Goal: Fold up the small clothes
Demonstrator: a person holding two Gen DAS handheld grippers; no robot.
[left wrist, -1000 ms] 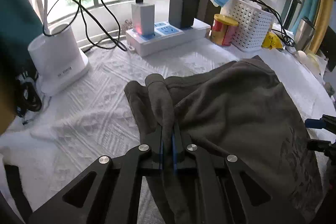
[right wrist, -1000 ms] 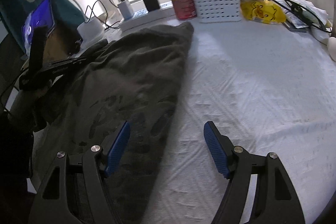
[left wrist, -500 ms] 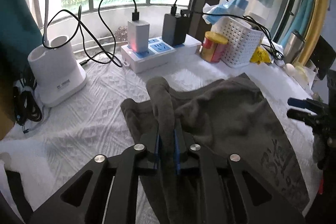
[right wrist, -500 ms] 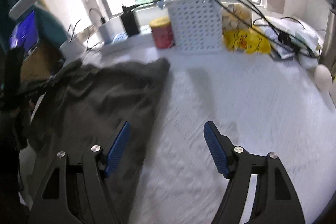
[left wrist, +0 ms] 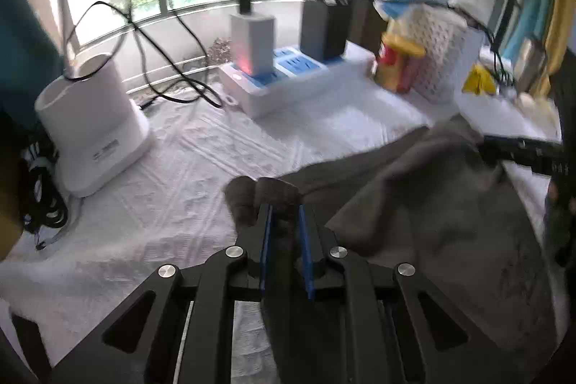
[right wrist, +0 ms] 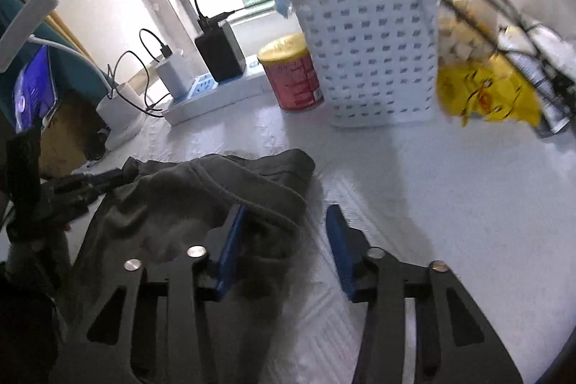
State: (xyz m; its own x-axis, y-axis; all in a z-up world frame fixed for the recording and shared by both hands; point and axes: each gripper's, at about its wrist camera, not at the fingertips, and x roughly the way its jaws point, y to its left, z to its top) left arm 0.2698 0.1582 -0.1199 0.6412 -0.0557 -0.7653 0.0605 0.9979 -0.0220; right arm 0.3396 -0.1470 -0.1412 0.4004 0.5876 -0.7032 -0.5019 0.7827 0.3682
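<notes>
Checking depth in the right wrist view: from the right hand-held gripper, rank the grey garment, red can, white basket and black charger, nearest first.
1. Grey garment, between the closing jaws of the right hand-held gripper.
2. Red can and white basket, ahead, side by side: too close to call.
3. Black charger, rear left.

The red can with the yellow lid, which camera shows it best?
The right wrist view: the red can stands near and unobstructed beside the white basket, though its label print is blurred. The left wrist view shows it farther away and motion-blurred.
</notes>
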